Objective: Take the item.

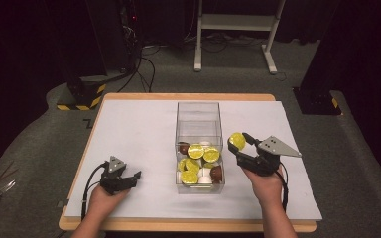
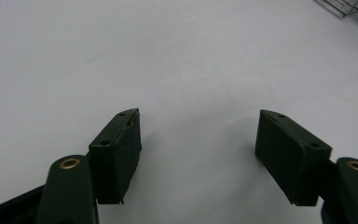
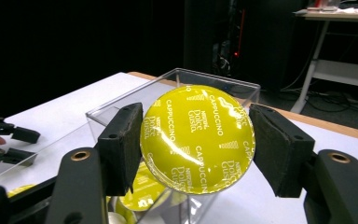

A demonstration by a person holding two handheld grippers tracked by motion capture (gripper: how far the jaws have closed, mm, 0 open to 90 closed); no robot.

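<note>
One clear plastic box (image 1: 199, 111) stands in the middle of the white table (image 1: 129, 129), and it serves as the landmark here. Its near half holds a heap of coffee capsules (image 1: 196, 150): about five with yellow lids, two brown ones and a few white ones, though the pile hides some, so the count is rough.

One more yellow-lidded capsule (image 3: 197, 138) is outside the box, just beside its right wall and above the rim. The right gripper (image 1: 239, 145) has it clamped between both pads, jaws partly closed against its sides, lid facing the gripper's camera. The lid reads "NESCAFÉ Dolce Gusto" and "CAPPUCCINO", printed several times around the foil.

The left gripper (image 1: 138, 175) rests low on the table, well to the left of the box near the front edge. Its jaws stand wide apart with nothing between them; bare white table lies under them.

Beyond the box, past the table's far edge, a white frame (image 1: 238, 22) stands on the dark floor, with cables lying to its left.
</note>
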